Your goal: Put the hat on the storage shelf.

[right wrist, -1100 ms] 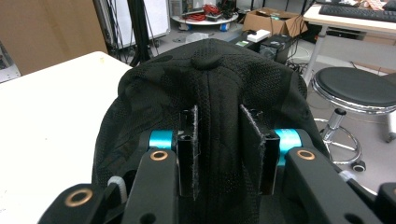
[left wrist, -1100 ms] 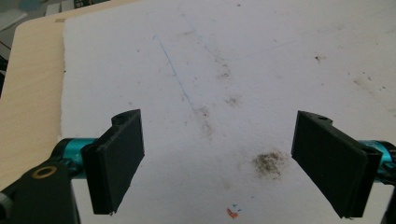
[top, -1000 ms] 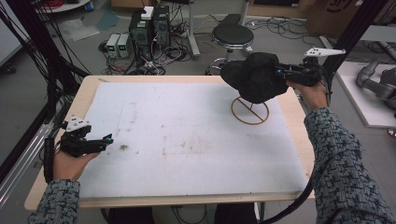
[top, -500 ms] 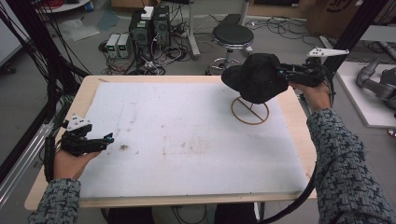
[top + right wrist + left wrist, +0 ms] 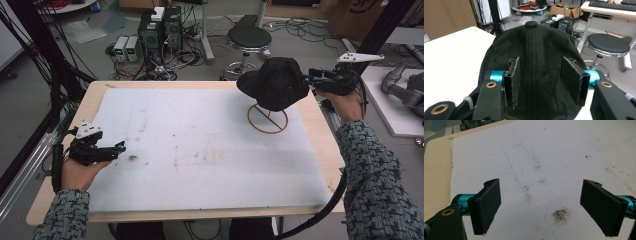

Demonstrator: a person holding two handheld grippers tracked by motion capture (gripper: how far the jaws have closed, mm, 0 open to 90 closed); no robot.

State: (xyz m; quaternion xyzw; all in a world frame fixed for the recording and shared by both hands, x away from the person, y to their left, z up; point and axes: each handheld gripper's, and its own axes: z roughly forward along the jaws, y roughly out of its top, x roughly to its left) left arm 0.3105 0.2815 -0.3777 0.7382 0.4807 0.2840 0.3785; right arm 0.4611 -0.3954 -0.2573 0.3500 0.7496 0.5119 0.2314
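Black cap sits upper right of the high view, perched over a wooden ring stand on the white mat. R gripper is at the cap's right edge; its jaws have just been opening, and in the right gripper view they stand part-spread w/ cap fabric between, pads not pressing. L gripper rests lower left on the mat, jaws spread wide, nothing in them.

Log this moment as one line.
right gripper: jaws just opening, black cap between | cap: on wooden stand | left gripper: open over white mat
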